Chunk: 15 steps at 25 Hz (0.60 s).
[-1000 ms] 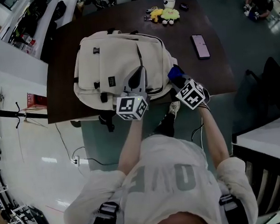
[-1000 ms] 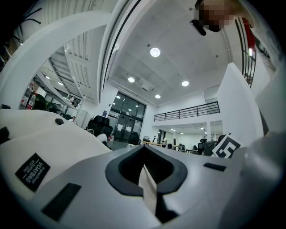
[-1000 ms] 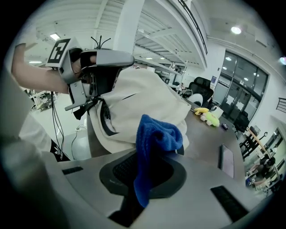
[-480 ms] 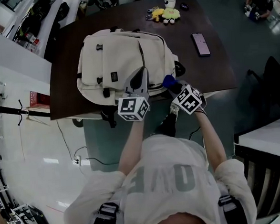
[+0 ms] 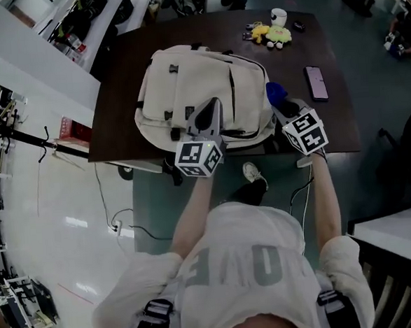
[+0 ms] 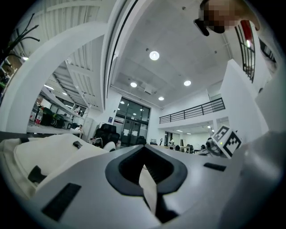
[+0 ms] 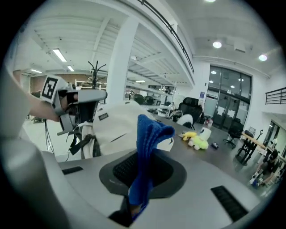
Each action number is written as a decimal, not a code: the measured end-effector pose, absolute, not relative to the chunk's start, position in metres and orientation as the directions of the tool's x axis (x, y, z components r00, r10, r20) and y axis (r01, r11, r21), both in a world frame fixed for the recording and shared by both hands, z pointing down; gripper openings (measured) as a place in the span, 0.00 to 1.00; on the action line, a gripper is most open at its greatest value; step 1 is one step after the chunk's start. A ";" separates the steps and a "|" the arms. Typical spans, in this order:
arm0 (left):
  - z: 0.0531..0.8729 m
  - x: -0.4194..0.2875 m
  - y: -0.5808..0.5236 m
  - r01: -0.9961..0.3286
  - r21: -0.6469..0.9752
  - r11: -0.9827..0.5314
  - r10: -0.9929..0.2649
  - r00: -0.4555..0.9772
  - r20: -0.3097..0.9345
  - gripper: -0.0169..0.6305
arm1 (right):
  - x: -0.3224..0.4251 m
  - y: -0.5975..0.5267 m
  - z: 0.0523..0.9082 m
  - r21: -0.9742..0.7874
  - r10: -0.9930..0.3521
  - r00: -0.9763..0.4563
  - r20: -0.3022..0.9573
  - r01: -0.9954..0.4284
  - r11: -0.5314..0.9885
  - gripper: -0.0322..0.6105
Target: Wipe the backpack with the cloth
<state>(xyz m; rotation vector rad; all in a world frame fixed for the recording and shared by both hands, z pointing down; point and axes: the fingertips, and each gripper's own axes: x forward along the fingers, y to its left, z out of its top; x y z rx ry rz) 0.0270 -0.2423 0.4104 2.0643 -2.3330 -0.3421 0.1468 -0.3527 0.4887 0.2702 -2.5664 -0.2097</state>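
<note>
A cream backpack (image 5: 204, 90) lies flat on the dark table (image 5: 126, 81). My left gripper (image 5: 208, 116) rests on its near edge, and its jaws are shut with a pale cream strip pinched between them (image 6: 148, 181). The bag's body shows at that view's left (image 6: 44, 156). My right gripper (image 5: 286, 108) is just off the bag's right side, shut on a folded blue cloth (image 5: 275, 92). In the right gripper view the cloth (image 7: 147, 143) stands up from the jaws (image 7: 136, 197), with the backpack (image 7: 118, 125) and the left gripper (image 7: 82, 100) beyond it.
A black phone (image 5: 316, 82) lies on the table right of the cloth. A yellow-green plush toy (image 5: 273, 34) and a white cup (image 5: 278, 16) sit at the far edge. The table's near edge runs just under both grippers, with floor and cables below.
The head view has shifted, so the table sits further right. The right gripper with the cloth moved from the backpack's near right corner farther along its right side. The left gripper stays on the near edge.
</note>
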 end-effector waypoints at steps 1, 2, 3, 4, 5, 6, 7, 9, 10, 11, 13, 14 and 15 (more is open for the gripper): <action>0.408 0.022 -0.243 -0.979 0.162 0.120 -0.980 -0.143 -0.139 0.03 | 0.138 -0.359 0.476 0.206 -0.231 -0.846 0.480 -0.148 0.967 0.12; 0.405 0.015 -0.245 -0.979 0.159 0.130 -0.978 -0.153 -0.141 0.03 | 0.129 -0.366 0.464 0.210 -0.227 -0.859 0.459 -0.143 0.967 0.12; 0.401 0.009 -0.248 -0.978 0.154 0.141 -0.976 -0.164 -0.143 0.03 | 0.119 -0.373 0.454 0.215 -0.221 -0.870 0.441 -0.137 0.967 0.12; 0.397 0.001 -0.253 -0.977 0.147 0.153 -0.974 -0.175 -0.146 0.03 | 0.109 -0.381 0.444 0.221 -0.215 -0.880 0.424 -0.129 0.967 0.12; 0.394 -0.007 -0.258 -0.976 0.139 0.167 -0.971 -0.187 -0.147 0.03 | 0.098 -0.389 0.435 0.230 -0.205 -0.889 0.408 -0.118 0.966 0.12; 0.390 -0.016 -0.264 -0.974 0.133 0.182 -0.969 -0.201 -0.147 0.03 | 0.087 -0.396 0.427 0.241 -0.193 -0.899 0.394 -0.101 0.965 0.12; 0.387 -0.025 -0.270 -0.971 0.132 0.197 -0.965 -0.216 -0.147 0.03 | 0.075 -0.404 0.419 0.258 -0.178 -0.906 0.383 -0.080 0.963 0.12; 0.384 -0.044 -0.284 -0.964 0.139 0.226 -0.959 -0.246 -0.142 0.03 | 0.048 -0.420 0.406 0.298 -0.146 -0.918 0.369 -0.032 0.954 0.12; 0.383 -0.053 -0.291 -0.961 0.139 0.238 -0.957 -0.257 -0.135 0.03 | 0.033 -0.428 0.401 0.313 -0.126 -0.922 0.367 -0.006 0.950 0.12; 0.384 -0.061 -0.299 -0.960 0.133 0.248 -0.956 -0.265 -0.125 0.03 | 0.016 -0.437 0.396 0.319 -0.101 -0.925 0.366 0.024 0.947 0.12; 0.390 -0.076 -0.316 -0.957 0.115 0.265 -0.956 -0.276 -0.097 0.03 | -0.020 -0.454 0.391 0.307 -0.029 -0.929 0.370 0.093 0.947 0.12; 0.394 -0.084 -0.323 -0.955 0.112 0.274 -0.955 -0.284 -0.083 0.03 | -0.039 -0.463 0.391 0.297 0.011 -0.927 0.374 0.131 0.946 0.12; 0.397 -0.093 -0.331 -0.952 0.115 0.282 -0.954 -0.291 -0.071 0.03 | -0.057 -0.471 0.391 0.296 0.046 -0.924 0.380 0.169 0.940 0.12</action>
